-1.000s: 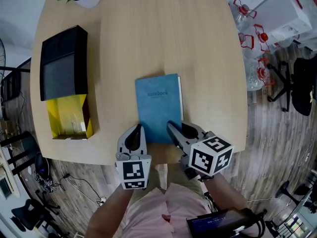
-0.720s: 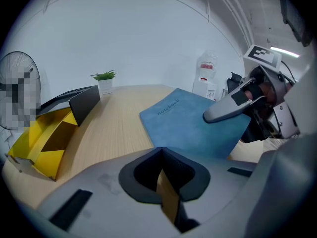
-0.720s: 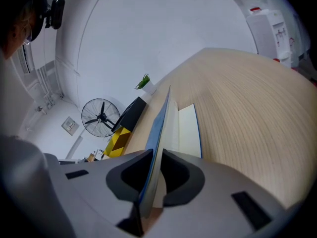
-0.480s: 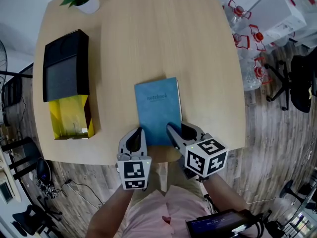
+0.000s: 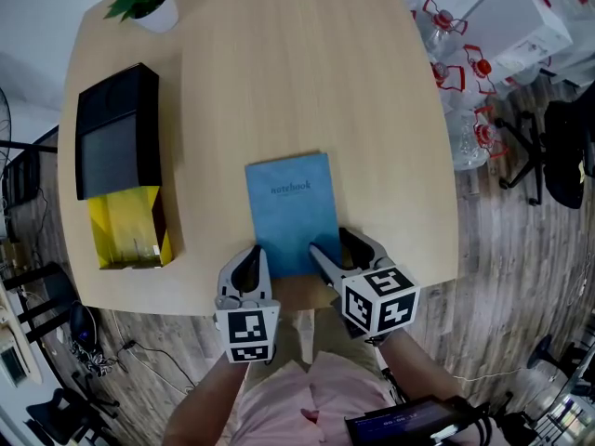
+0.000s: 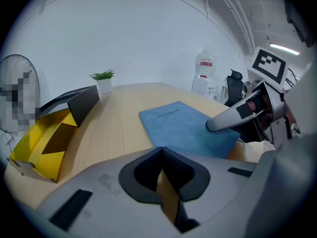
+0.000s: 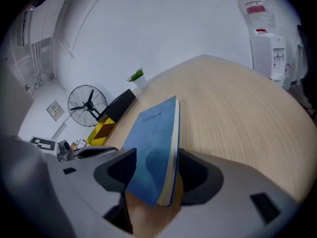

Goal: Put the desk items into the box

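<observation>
My right tongs point(image 5: 330, 252) clamp the blue notebook point(image 5: 290, 203) at the tabletop point(image 5: 279, 82) near edge; my left tongs point(image 5: 249, 266) are together, empty.

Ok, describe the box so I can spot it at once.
Start at the wooden table and go to its left edge, near the potted plant. The box lies there open, with a black lid and yellow inside, unlike the blue notebook mid-table.

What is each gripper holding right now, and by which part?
The right gripper grips the blue notebook at its near right corner; the left gripper is shut on nothing.
</observation>
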The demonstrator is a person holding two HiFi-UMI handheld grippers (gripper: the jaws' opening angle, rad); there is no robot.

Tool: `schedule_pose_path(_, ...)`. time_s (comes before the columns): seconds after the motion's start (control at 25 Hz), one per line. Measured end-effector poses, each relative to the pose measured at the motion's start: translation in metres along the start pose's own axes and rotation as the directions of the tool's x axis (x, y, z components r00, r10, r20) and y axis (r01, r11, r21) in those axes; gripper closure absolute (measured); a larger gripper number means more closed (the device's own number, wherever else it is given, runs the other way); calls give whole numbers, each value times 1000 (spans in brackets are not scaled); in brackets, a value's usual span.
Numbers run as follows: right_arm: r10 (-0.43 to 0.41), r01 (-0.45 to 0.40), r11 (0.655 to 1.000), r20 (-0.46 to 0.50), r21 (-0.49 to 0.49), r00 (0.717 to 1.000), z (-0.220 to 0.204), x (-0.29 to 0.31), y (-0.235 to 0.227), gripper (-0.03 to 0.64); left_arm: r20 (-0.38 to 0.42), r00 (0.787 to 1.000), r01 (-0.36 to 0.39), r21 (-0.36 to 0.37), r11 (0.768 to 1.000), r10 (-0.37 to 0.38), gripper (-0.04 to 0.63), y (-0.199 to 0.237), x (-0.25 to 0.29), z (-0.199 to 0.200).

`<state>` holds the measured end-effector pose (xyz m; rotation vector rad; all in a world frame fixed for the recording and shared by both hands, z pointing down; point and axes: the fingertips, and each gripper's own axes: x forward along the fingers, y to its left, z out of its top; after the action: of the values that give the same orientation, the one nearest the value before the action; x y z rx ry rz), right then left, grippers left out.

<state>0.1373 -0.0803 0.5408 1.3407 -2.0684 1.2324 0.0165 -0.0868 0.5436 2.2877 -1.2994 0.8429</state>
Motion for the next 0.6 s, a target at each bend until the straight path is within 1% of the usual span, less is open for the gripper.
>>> schedule_pose_path(0.12,7,-7,1000,1,4,1000,0,0,1,342,0,1000,5,-10,1000,-5,586,0,0,0)
schedule_pose_path(0.2,24,-24,999,-2,27,1000,1,0,4,315,-1,1000,9,-21,1000,-9,586,0,0,-1)
schedule_pose_path(0.24,34,-34,998,1,49,999,1,1,5,306,-1,1000,10,-26,1000,-10,586,0,0,-1)
schedule_pose_path(0.4,58,-63,987,34,149,998,3,1,5,305,1,1000,13,-31,999,-13,586,0,1,-2)
schedule_pose_path(0.52,97,-108,968,61,226,993,6,-1,4,307,1,1000,20,-32,999,-20,586,0,1,-1)
schedule_pose_path(0.6,125,-141,956,76,256,989,7,-3,4,308,1,1000,23,-31,999,-23,586,0,1,-1)
